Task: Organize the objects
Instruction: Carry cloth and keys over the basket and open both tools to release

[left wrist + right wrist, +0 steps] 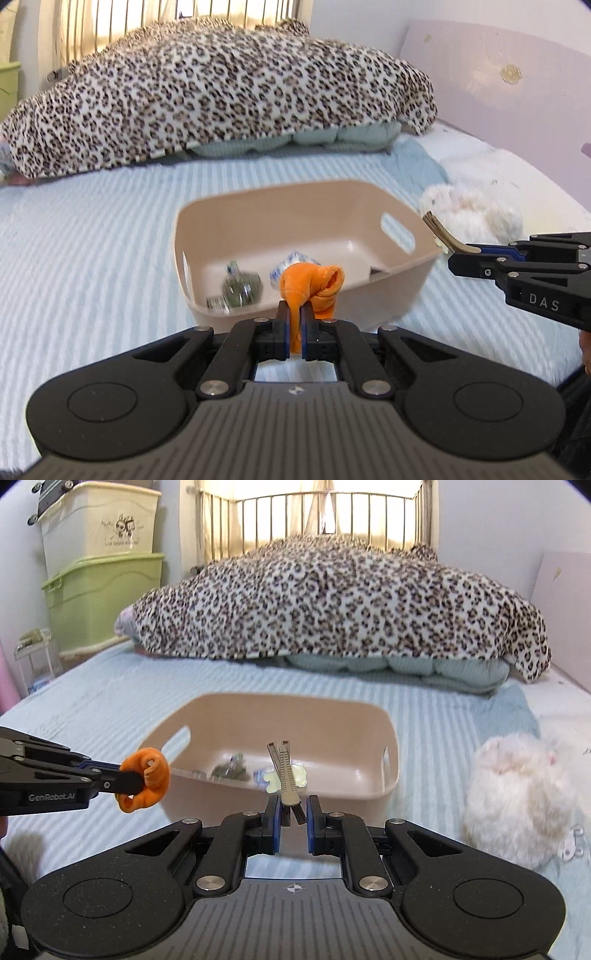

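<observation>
A beige plastic bin (373,206) (332,709) sits on the striped bed, holding a small green bottle (242,286) (231,768) and a small blue-white packet (286,267). My left gripper (294,314) (138,781) is shut on an orange fabric scrunchie (312,282) (147,781) just in front of the bin's near wall. My right gripper (293,806) (456,253) is shut on a metal hair clip (286,775) (441,230) with a pale yellow ornament, held near the bin's near rim.
A fluffy white plush (517,797) (476,210) lies right of the bin. A leopard-print blanket (221,96) (351,602) is heaped at the far end of the bed. Stacked storage boxes (99,565) stand at the left. A lilac headboard (498,74) is at the right.
</observation>
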